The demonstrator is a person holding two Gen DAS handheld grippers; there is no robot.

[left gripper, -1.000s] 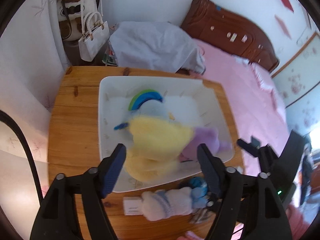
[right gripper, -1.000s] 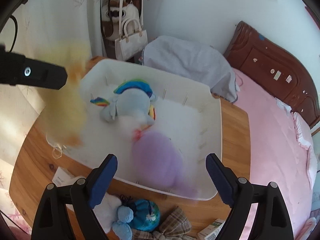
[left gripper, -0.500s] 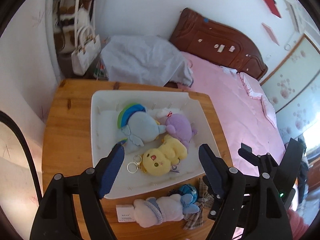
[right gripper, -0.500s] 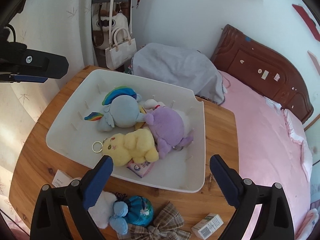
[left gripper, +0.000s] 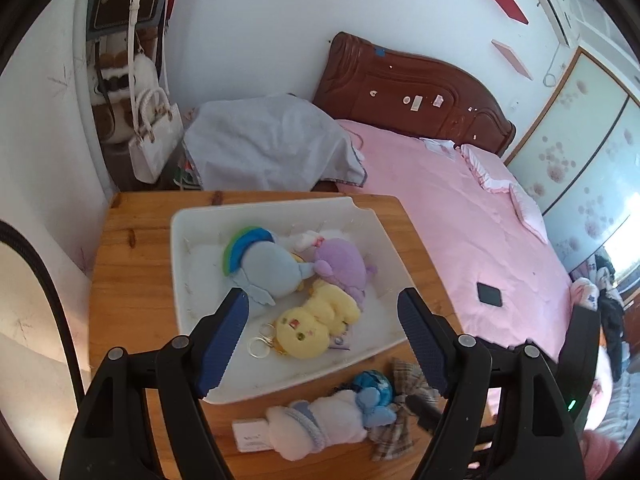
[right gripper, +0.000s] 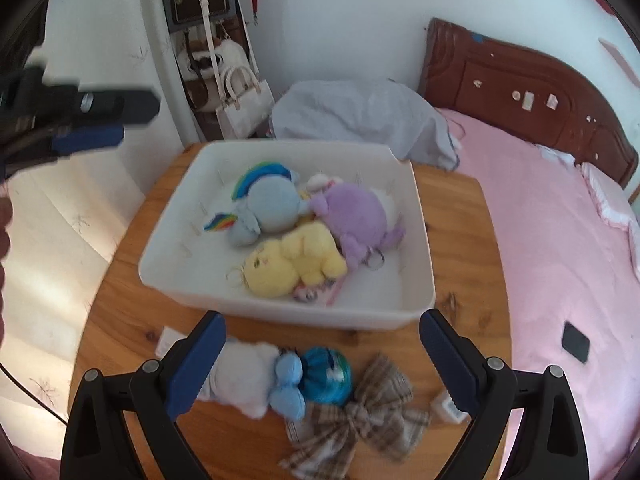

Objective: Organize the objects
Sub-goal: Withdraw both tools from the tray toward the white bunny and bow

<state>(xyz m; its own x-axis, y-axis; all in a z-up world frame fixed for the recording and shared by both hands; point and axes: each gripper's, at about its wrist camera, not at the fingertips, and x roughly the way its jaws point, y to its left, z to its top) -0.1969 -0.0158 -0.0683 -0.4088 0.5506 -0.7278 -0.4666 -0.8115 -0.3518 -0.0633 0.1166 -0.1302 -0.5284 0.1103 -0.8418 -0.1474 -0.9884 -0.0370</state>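
A white bin (left gripper: 188, 264) (right gripper: 176, 248) on the wooden table holds a blue rainbow plush (left gripper: 268, 268) (right gripper: 272, 204), a purple plush (left gripper: 344, 264) (right gripper: 356, 216) and a yellow plush (left gripper: 316, 324) (right gripper: 292, 264). In front of the bin lie a white-and-blue plush (left gripper: 324, 420) (right gripper: 256, 376) and a plaid bow (left gripper: 400, 404) (right gripper: 360, 412). My left gripper (left gripper: 324, 336) is open and empty, high above the bin's front. My right gripper (right gripper: 320, 356) is open and empty above the loose plush and bow.
A small white card (left gripper: 250, 434) lies by the loose plush. A small carton (right gripper: 446, 406) lies right of the bow. A pink bed (left gripper: 480, 220) with a black phone (left gripper: 489, 294) is on the right. Handbags (left gripper: 152, 136) hang at the back left.
The yellow and purple plushes dropped into the bin and now rest there. Both grippers pulled back and up from the bin, open and empty.
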